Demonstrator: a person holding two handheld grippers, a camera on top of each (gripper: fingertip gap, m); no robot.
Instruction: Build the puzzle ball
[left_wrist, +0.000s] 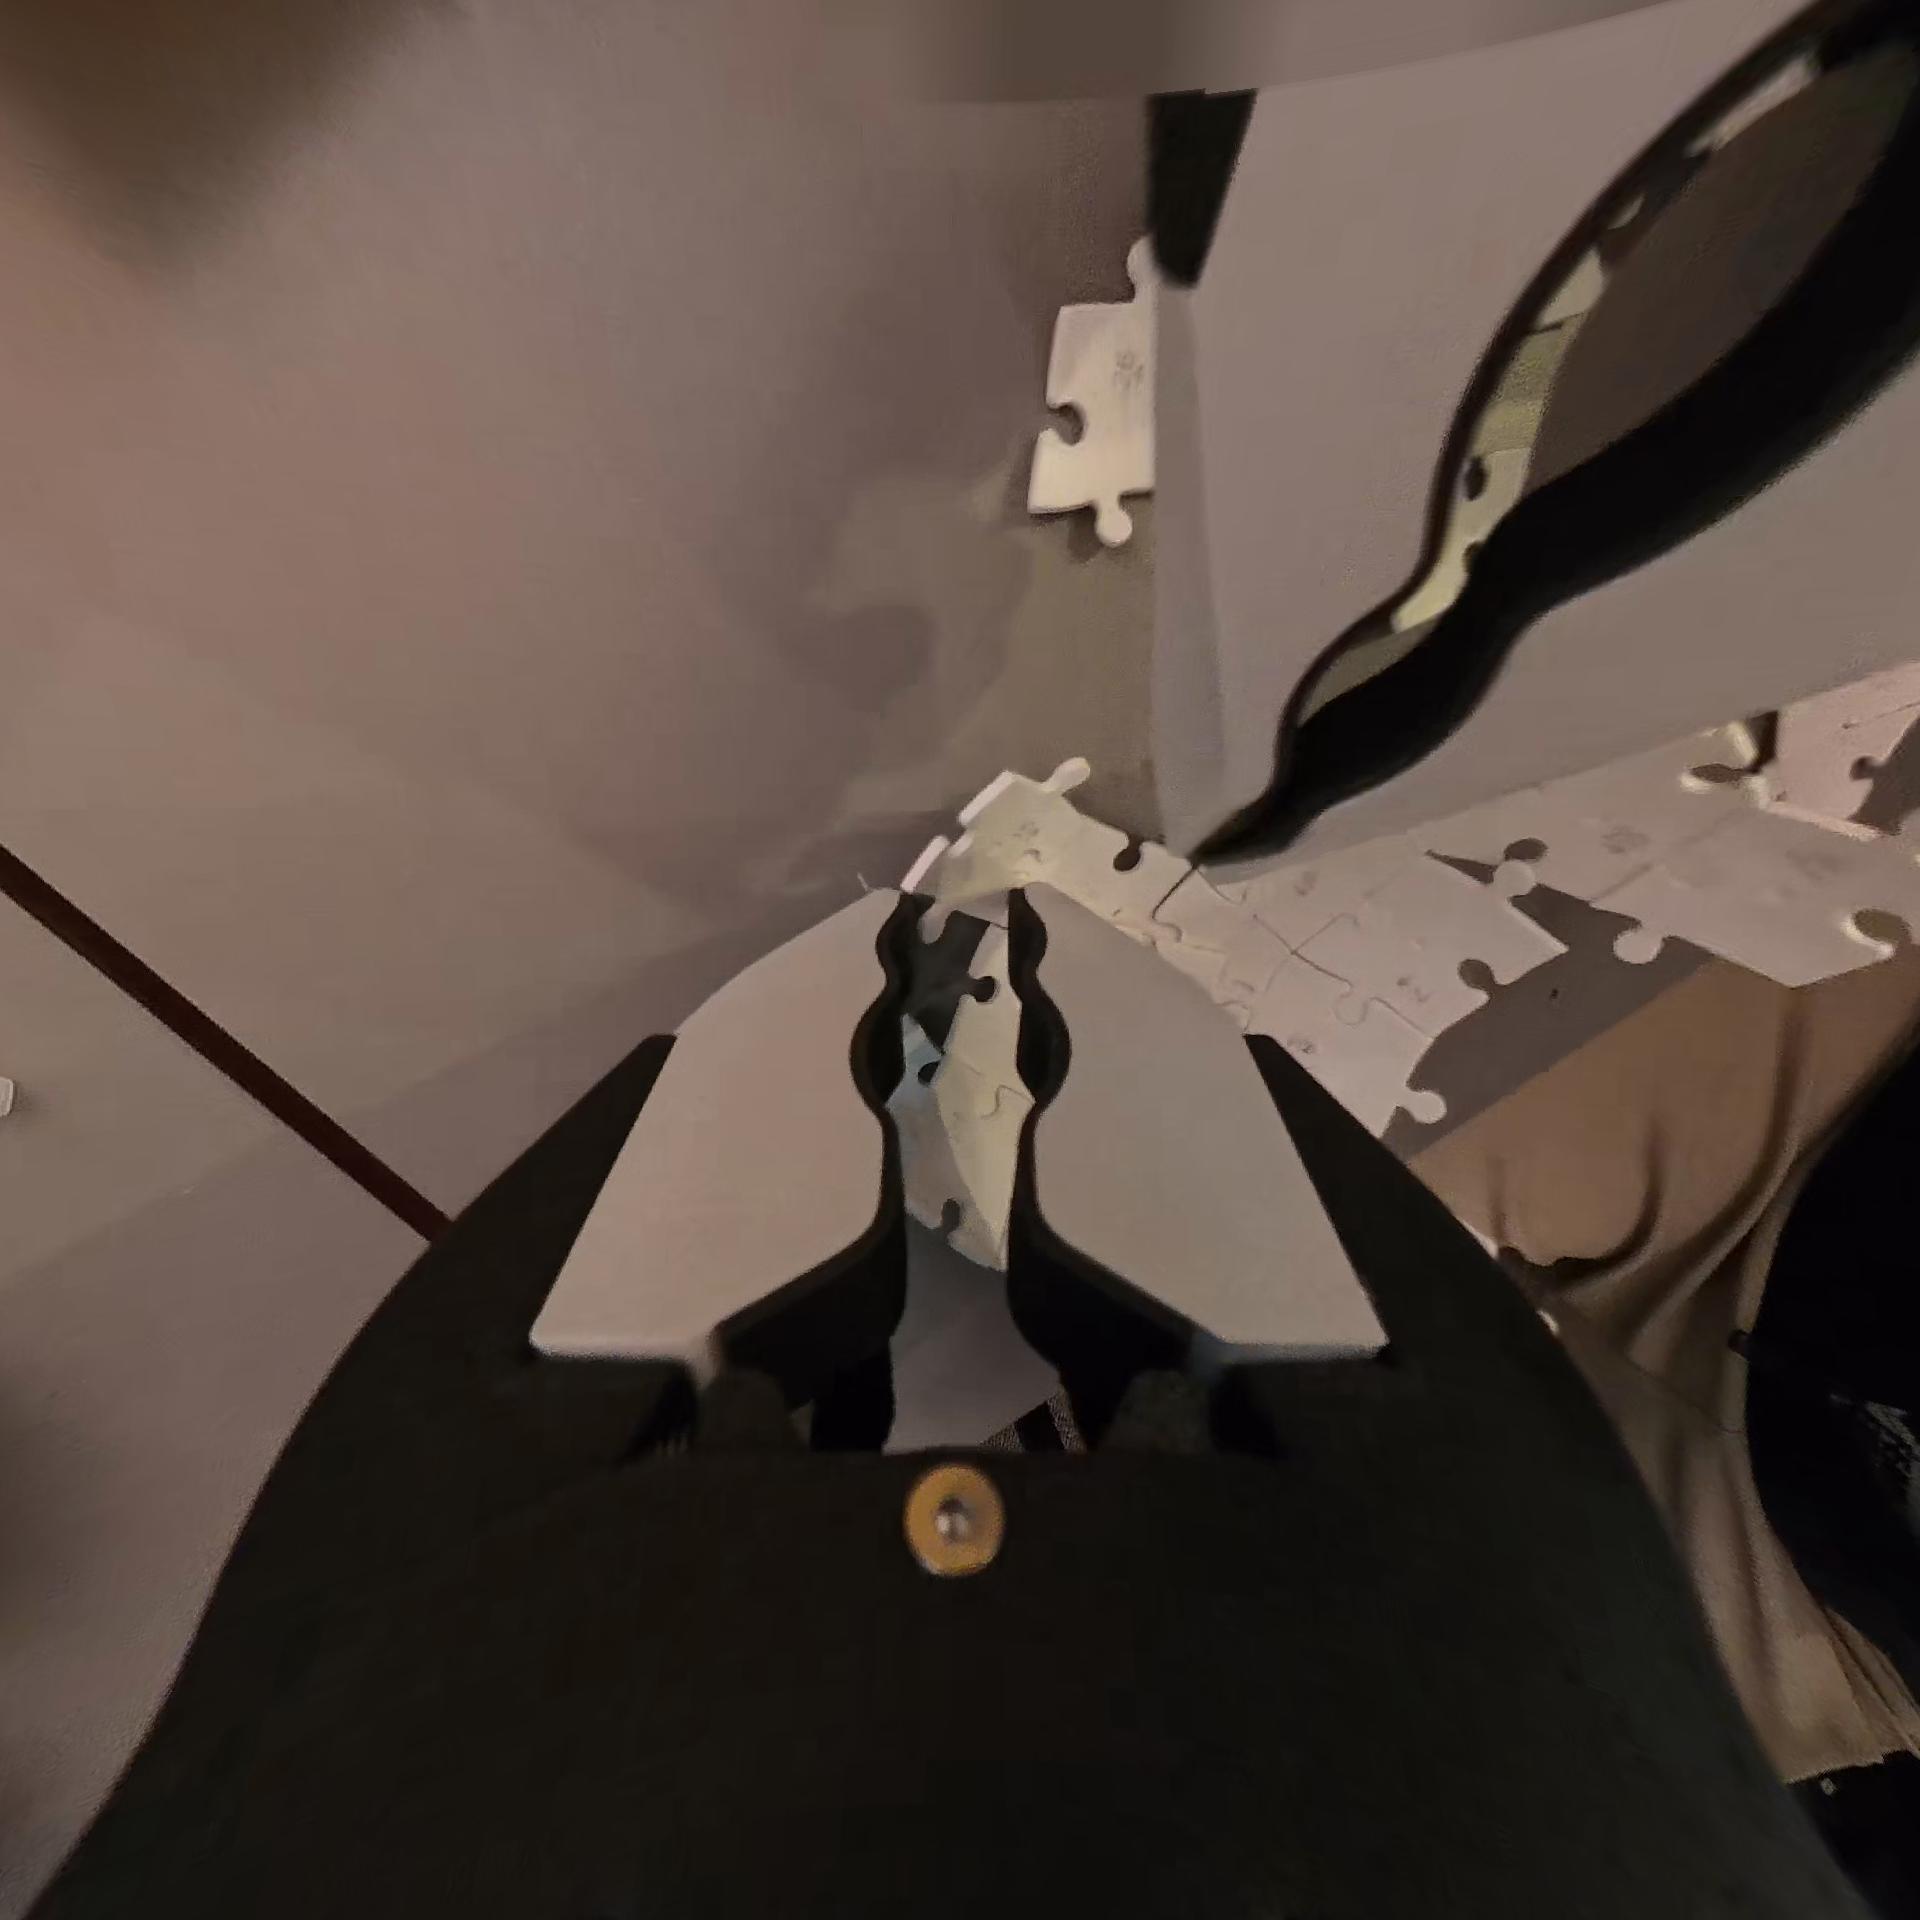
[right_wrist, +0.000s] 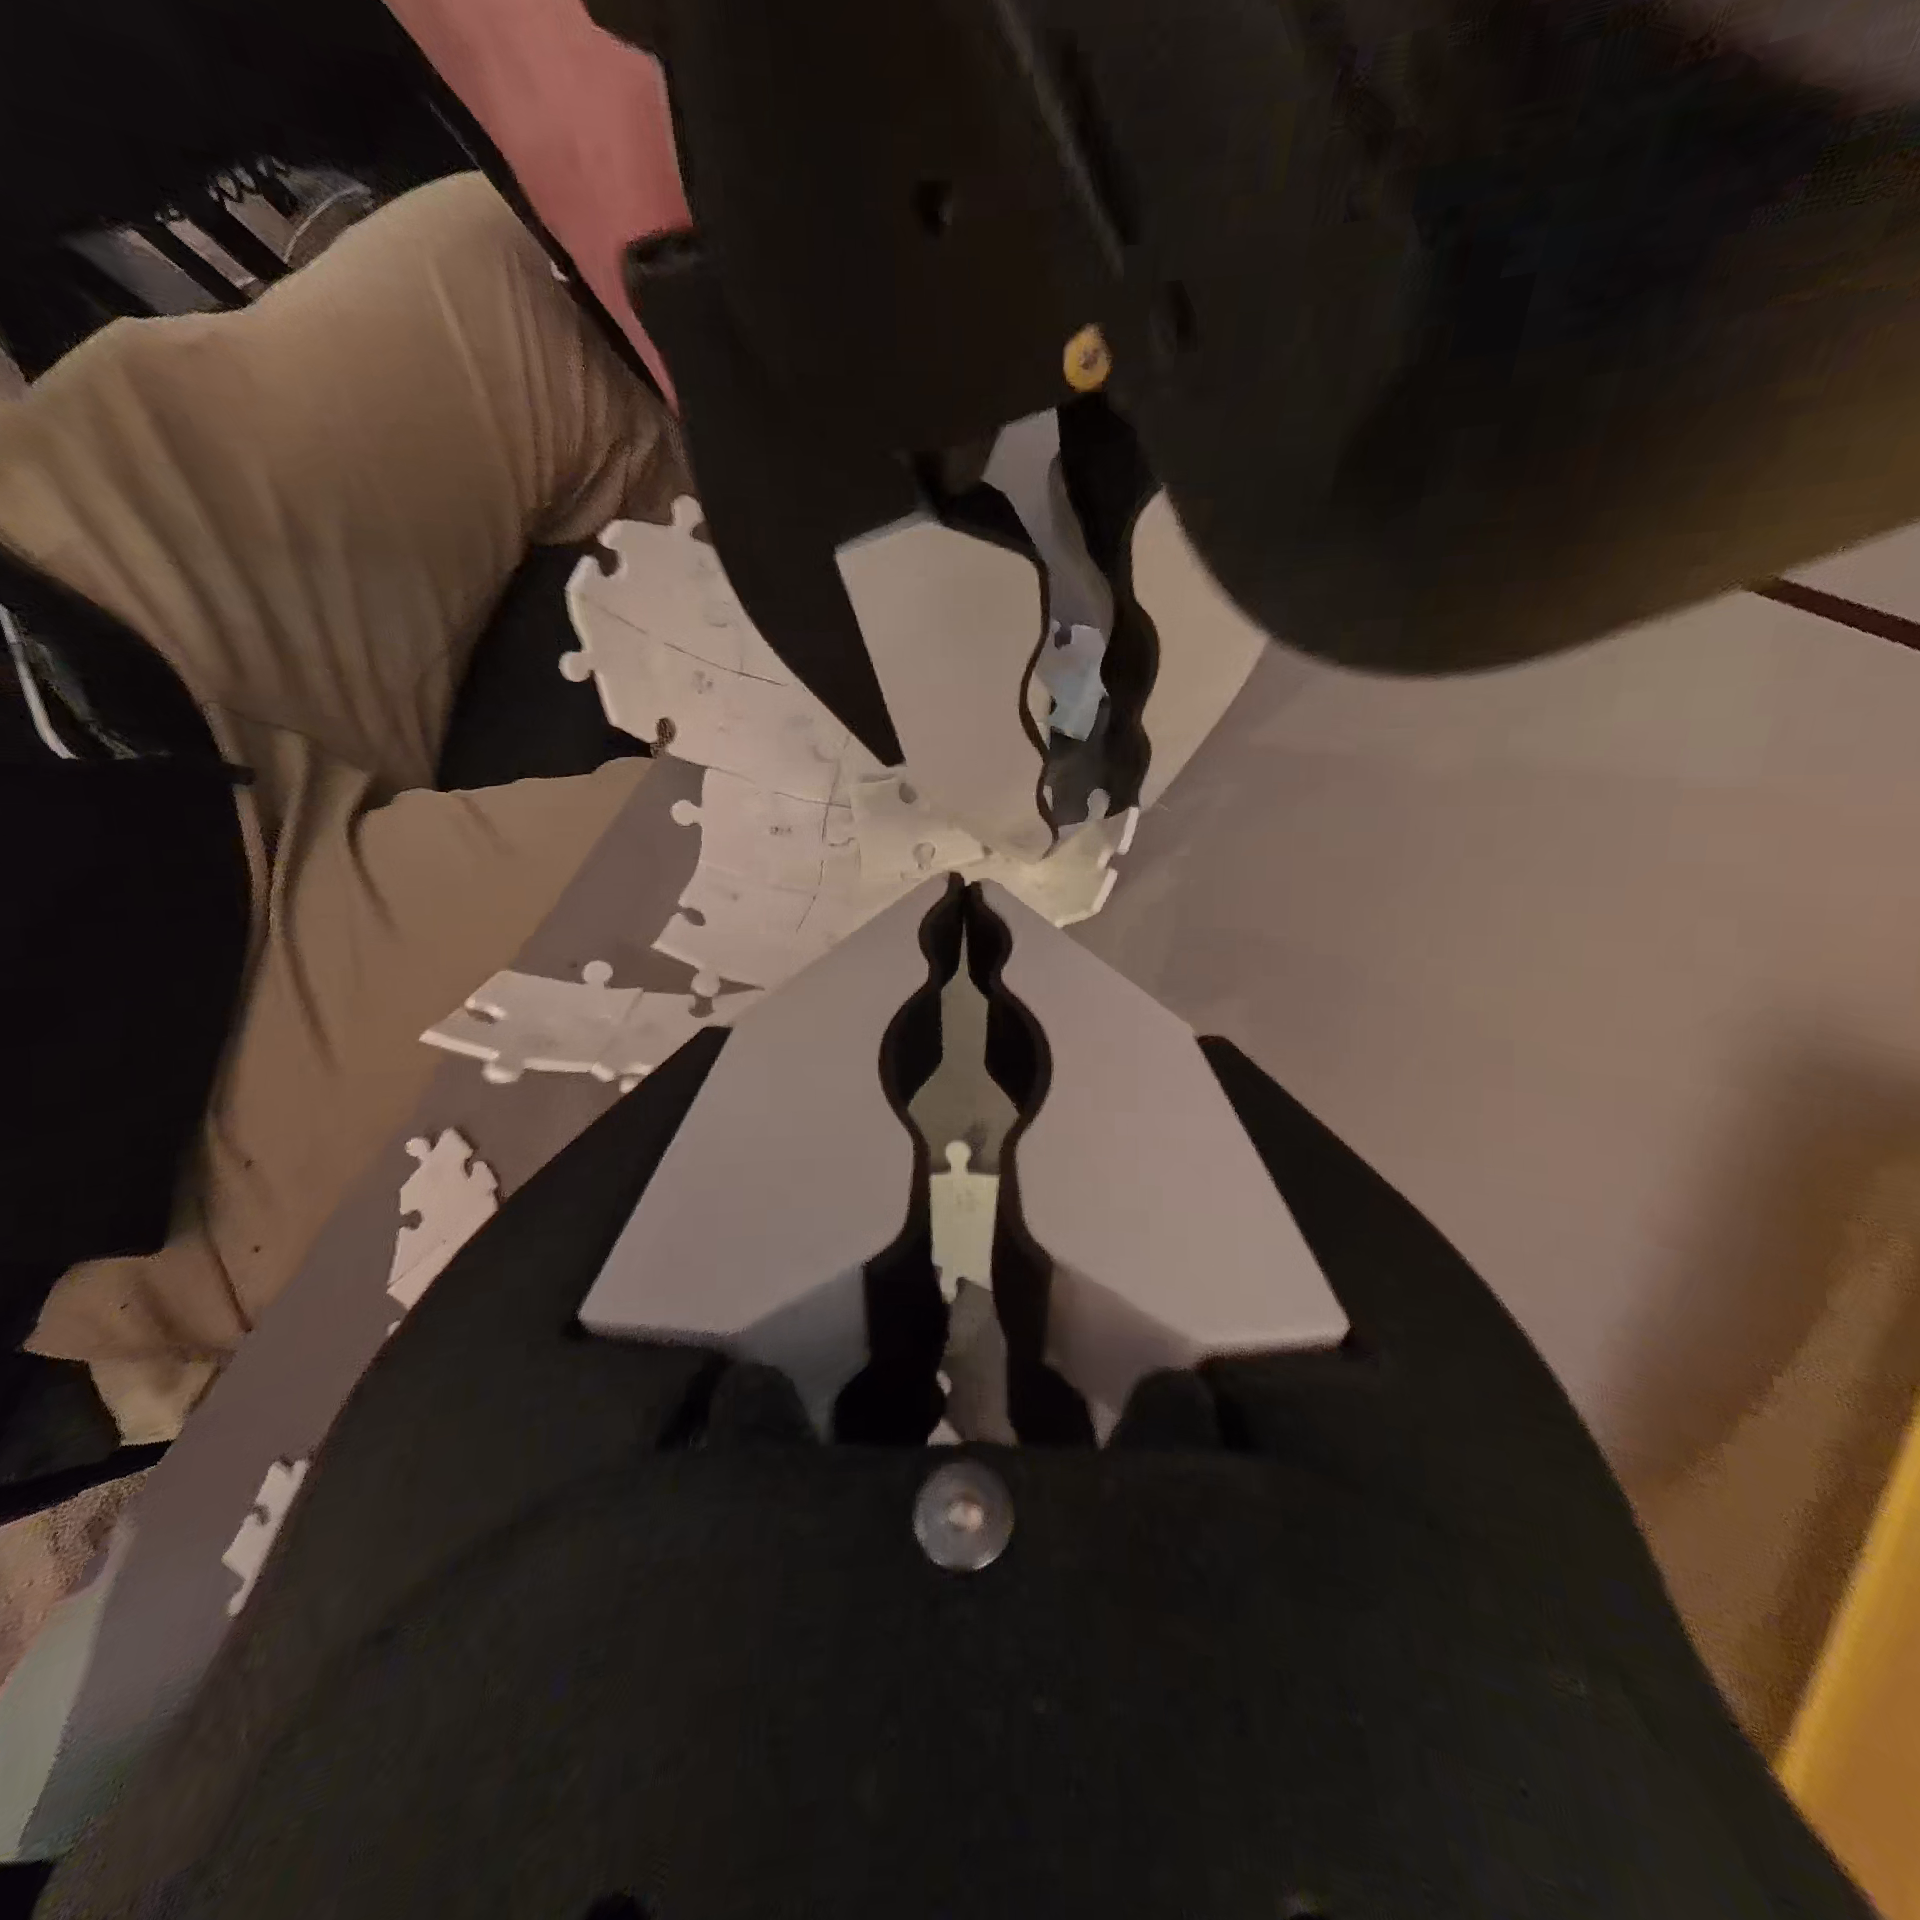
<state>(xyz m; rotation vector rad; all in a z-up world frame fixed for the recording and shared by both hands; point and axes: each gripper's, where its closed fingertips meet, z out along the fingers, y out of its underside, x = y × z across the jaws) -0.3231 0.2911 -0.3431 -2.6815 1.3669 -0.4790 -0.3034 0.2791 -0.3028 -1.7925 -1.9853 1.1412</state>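
The assembled puzzle sheet (left_wrist: 1371, 966) lies on the desk (left_wrist: 520, 623), spreading right from the centre of the left wrist view toward the person's trouser leg (left_wrist: 1621, 1299), which sits right of and nearer than it. The left hand-held gripper (left_wrist: 968, 906) meets the sheet's left end, where one puzzle piece (left_wrist: 1013, 831) tilts up between its tips. The right hand-held gripper (left_wrist: 1205, 854) comes in from the far right, its tip touching the sheet just right of that piece. A loose piece (left_wrist: 1096, 416) lies farther off, behind the joint (apart from the sheet). In the right wrist view more loose pieces (right_wrist: 447, 1216) lie left of that gripper, near the leg.
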